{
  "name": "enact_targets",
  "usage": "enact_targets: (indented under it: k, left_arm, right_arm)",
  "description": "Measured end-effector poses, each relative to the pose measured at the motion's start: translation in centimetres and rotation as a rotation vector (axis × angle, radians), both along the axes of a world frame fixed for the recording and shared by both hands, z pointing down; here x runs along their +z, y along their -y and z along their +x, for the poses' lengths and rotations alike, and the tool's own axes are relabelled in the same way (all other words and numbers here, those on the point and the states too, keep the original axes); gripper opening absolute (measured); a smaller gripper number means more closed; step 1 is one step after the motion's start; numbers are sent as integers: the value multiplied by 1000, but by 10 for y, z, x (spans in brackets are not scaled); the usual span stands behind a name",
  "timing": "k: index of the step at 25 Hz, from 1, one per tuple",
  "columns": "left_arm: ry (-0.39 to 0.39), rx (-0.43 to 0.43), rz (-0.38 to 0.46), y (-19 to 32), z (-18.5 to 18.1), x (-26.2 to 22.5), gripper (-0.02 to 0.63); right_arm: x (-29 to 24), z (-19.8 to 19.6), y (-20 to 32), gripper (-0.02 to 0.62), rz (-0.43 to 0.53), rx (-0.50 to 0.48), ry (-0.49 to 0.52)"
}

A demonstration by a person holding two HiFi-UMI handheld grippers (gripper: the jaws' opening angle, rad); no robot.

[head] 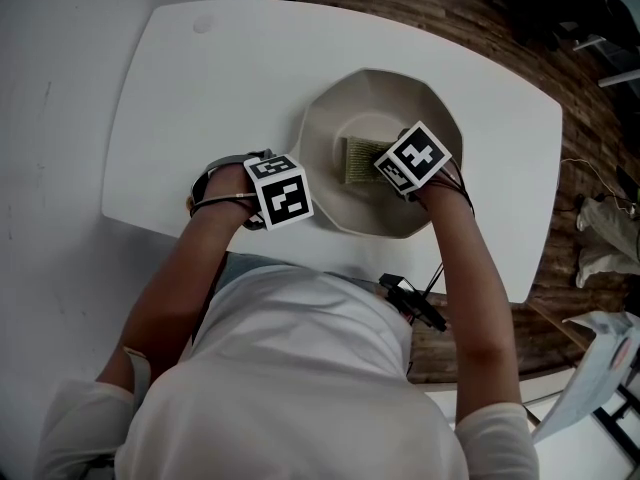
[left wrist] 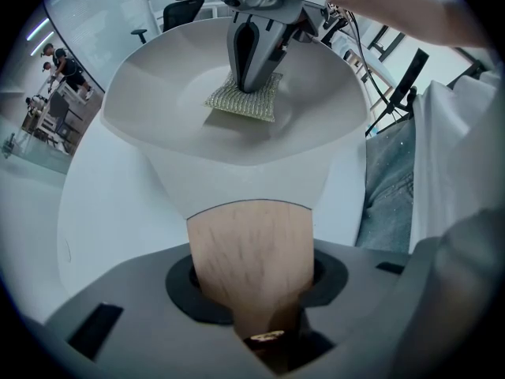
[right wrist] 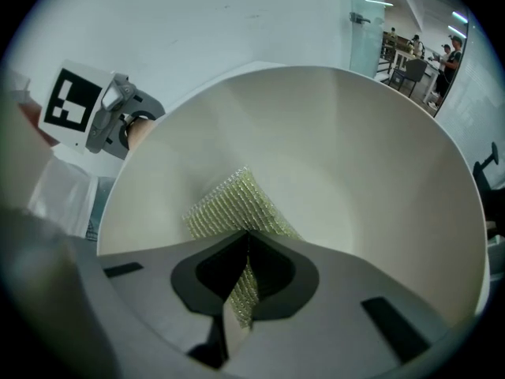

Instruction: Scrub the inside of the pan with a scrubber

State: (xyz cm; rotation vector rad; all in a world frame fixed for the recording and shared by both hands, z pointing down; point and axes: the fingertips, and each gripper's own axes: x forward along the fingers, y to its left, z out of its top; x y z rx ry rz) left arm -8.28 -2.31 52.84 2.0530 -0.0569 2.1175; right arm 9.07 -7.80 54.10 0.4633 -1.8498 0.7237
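1. The scrubber [right wrist: 237,204], a yellow-green mesh pad, is pinched at one edge between the jaws of the right gripper [right wrist: 245,283]. The jaws are clenched on it, and a fold of mesh runs up between them.
2. The rest of the pad fans out past the fingertips and lies against the pan's inner floor.
3. In the left gripper view, the right gripper points steeply down into the pan, with the pad flat under its tips.
4. The left gripper [left wrist: 252,290] grasps the pan's wooden handle [left wrist: 251,243]. Its jaws press on both sides of the handle, and the gripper points straight down.
5. The pan [head: 330,118] is white and deep, with faceted, sloping walls. It sits on a white table [head: 200,118].
6. In the head view, the handle sticks out from the pan's lower left, under the left gripper's marker cube.
7. The scrubber is the only thing in the pan. It lies near the middle of the floor, touching it, and apart from the walls.
8. Counts: one pan, one wooden handle, one scrubber, one table. There are two grippers, each with one marker cube and each held in one of the person's hands.
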Motion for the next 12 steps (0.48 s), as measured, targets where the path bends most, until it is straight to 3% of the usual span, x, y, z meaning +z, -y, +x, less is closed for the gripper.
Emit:
enact_targets:
  k: [5,12]
  left_arm:
    - [-1,4,0,-1,1,1,166]
    - [0,8,3,1,0,1,166]
  right_arm:
    - [1,16,13,28,14,39,-22]
    - [0,31,48,28,155,74,-101]
